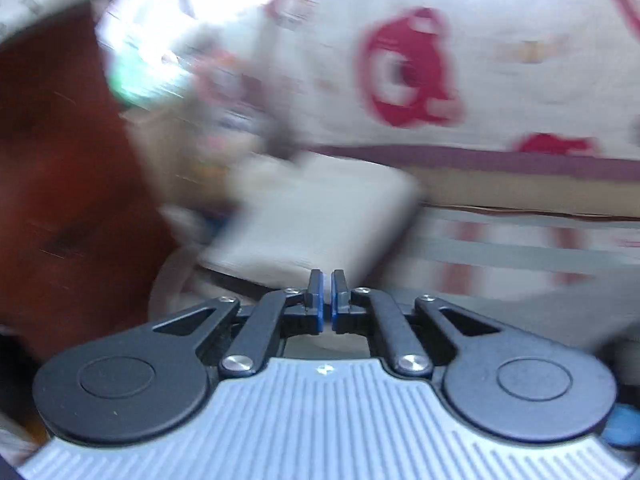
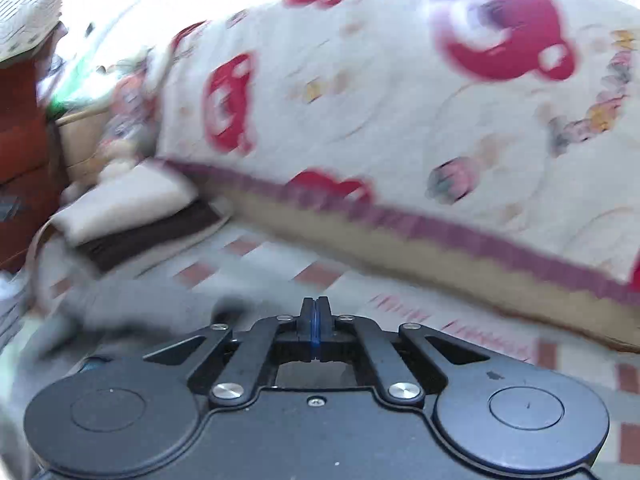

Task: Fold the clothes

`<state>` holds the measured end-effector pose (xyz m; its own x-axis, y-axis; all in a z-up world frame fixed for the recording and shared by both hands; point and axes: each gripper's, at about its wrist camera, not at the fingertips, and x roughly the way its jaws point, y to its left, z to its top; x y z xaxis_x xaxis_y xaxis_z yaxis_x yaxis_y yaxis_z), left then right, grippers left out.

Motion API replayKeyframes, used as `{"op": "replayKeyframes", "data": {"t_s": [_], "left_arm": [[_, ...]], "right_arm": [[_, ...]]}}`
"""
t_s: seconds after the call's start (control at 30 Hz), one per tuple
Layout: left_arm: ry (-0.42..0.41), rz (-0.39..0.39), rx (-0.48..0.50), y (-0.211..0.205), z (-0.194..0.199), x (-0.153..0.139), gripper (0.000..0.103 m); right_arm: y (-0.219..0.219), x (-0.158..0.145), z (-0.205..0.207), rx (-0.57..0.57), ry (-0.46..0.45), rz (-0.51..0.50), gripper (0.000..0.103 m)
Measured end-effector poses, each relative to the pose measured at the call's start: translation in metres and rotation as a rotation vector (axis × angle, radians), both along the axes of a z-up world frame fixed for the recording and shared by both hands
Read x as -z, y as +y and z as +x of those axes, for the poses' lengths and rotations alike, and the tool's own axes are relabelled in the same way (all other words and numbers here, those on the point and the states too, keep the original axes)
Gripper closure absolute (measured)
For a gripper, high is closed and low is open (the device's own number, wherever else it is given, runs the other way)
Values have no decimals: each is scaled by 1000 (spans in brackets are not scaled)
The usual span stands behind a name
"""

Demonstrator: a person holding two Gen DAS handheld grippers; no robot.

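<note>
My right gripper [image 2: 316, 312] has its jaws pressed together on nothing; my left gripper [image 1: 327, 286] shows a narrow gap, also empty. Pale folded clothes [image 2: 128, 200] lie on a dark piece at the left, on the checked bed sheet [image 2: 320, 264] beside a red-patterned quilt [image 2: 380, 100]; both views blurred

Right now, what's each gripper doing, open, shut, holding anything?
Left gripper: narrow gap between pads, nothing visibly held.
Right gripper: shut, nothing visible between pads.
</note>
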<state>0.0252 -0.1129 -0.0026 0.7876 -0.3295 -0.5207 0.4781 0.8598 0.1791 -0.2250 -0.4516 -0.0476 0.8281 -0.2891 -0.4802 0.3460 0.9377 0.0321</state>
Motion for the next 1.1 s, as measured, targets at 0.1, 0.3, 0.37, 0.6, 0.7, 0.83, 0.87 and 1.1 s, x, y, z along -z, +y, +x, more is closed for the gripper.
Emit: {"op": "replayKeyframes", "data": {"t_s": [0.1, 0.3, 0.37, 0.6, 0.7, 0.83, 0.87, 1.1], "left_arm": [[155, -6, 154, -14, -3, 29, 61], [117, 301, 255, -46, -18, 102, 38], [119, 443, 232, -54, -19, 124, 34], [193, 420, 191, -56, 2, 141, 26], [249, 357, 156, -60, 23, 148, 24], [282, 282, 98, -63, 40, 156, 24], [272, 277, 83, -63, 42, 158, 35], [-20, 345, -25, -66, 22, 135, 89]], "right_arm": [[-46, 3, 5, -63, 32, 210, 102], [-52, 60, -13, -194, 127, 518, 62], [-47, 88, -17, -197, 156, 655, 44], [-51, 166, -8, -30, 99, 1080, 31], [-48, 182, 11, 51, 110, 1112, 19], [-27, 184, 28, 44, 92, 1067, 46], [-19, 177, 29, 3, 61, 982, 69], [-10, 108, 1, -56, -44, 506, 91]]}}
